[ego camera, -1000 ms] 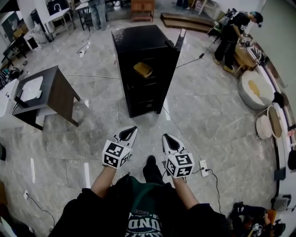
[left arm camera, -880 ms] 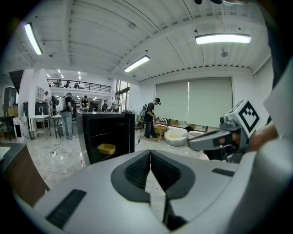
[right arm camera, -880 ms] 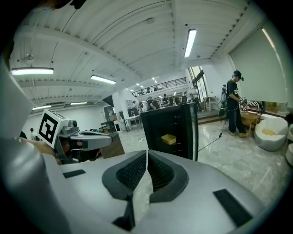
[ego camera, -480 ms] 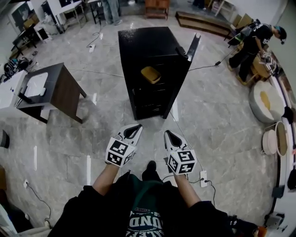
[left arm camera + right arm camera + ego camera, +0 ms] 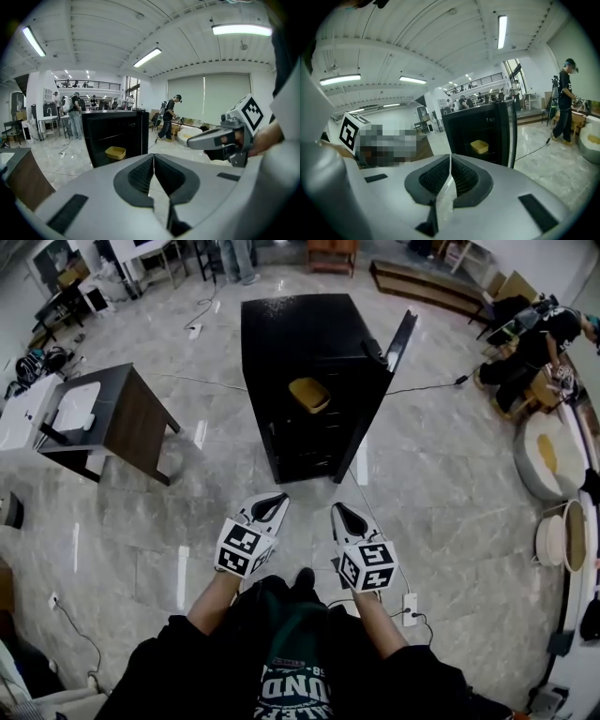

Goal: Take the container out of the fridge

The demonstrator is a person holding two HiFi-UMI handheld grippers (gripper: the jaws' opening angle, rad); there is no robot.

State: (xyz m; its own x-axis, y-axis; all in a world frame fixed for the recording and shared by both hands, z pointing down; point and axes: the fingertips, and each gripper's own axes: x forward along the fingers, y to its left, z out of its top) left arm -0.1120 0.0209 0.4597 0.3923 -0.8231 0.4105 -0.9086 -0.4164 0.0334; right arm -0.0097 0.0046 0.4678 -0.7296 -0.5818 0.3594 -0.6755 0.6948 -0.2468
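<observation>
Container (image 5: 309, 394): on fridge (image 5: 298, 334) shelf | left tongs (image 5: 273, 498), right tongs (image 5: 337, 508): well short, closed

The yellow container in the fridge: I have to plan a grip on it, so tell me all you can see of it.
The yellow container is a shallow rectangular tub with rounded corners, plain mustard yellow, plastic by its look. It sits upright and level on a shelf in the upper part of the black fridge, whose door stands open at the right. Only the shelf touches it. Nothing stands beside it. Its contents cannot be made out.
</observation>
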